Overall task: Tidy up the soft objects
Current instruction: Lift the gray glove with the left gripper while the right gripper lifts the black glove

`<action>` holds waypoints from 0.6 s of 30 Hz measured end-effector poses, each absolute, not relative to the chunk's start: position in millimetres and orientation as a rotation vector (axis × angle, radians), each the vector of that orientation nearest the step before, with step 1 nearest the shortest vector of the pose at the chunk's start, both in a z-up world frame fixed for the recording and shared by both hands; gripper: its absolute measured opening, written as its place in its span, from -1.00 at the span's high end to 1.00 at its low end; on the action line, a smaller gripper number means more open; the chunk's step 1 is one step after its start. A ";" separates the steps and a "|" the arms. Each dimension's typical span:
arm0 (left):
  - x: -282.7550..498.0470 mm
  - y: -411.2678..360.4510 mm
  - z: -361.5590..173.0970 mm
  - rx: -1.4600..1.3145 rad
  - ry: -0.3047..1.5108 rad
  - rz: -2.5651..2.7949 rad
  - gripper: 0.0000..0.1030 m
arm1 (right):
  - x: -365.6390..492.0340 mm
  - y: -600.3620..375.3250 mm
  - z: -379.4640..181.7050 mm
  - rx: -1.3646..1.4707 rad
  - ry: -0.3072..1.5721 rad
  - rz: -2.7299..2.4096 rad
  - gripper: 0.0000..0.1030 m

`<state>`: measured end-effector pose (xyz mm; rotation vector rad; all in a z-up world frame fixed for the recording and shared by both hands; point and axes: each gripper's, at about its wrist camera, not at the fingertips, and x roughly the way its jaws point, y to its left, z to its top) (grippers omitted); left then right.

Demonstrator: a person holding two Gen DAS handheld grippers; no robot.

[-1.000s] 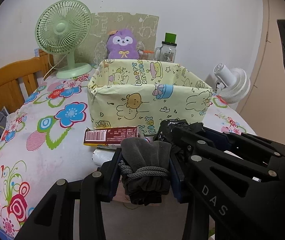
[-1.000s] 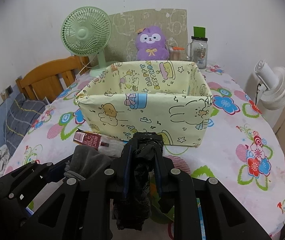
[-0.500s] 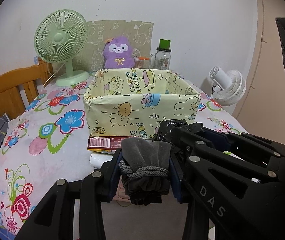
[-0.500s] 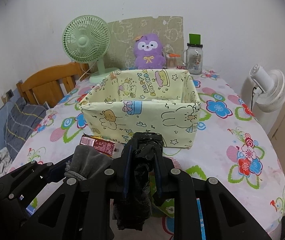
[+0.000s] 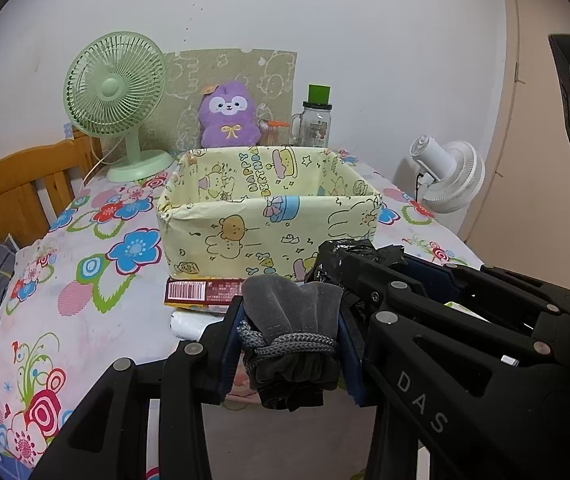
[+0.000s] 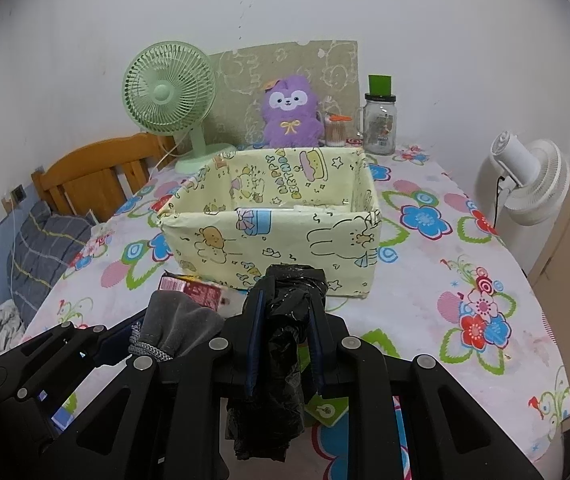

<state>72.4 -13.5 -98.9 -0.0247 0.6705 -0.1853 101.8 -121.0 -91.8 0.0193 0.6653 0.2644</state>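
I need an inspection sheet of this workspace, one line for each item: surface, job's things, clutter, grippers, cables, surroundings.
Surface: table under a flowered cloth.
Job's things: grey drawstring pouch and black plastic bag, both held in front of the open yellow cartoon-print box.
Clutter: red packet and a white roll at the box's near side; purple plush, glass jar, green fan behind it.
Grippers: left gripper shut on the pouch; right gripper shut on the bag.
Cables: black cord on the white fan; pale cord behind the green fan.
Surroundings: white wall, wooden chair.
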 end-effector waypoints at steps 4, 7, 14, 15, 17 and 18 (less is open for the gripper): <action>72.3 -16.7 -94.2 -0.021 0.662 -0.191 0.16 | 101.6 -123.5 -86.5 0.019 0.654 0.258 0.55; 72.6 -18.9 -90.2 -0.018 0.653 -0.196 0.16 | 101.7 -125.1 -82.1 0.019 0.646 0.253 0.55; 73.9 -23.5 -80.7 -0.013 0.639 -0.202 0.16 | 103.3 -128.5 -73.4 0.018 0.634 0.249 0.55; 74.2 -23.9 -79.5 -0.014 0.638 -0.202 0.16 | 103.7 -128.8 -72.3 0.018 0.632 0.249 0.55; 74.7 -24.4 -77.5 -0.014 0.634 -0.204 0.16 | 104.5 -129.6 -69.5 0.017 0.626 0.248 0.55; 75.2 -24.7 -76.1 -0.014 0.633 -0.205 0.16 | 104.8 -130.3 -68.6 0.017 0.624 0.247 0.55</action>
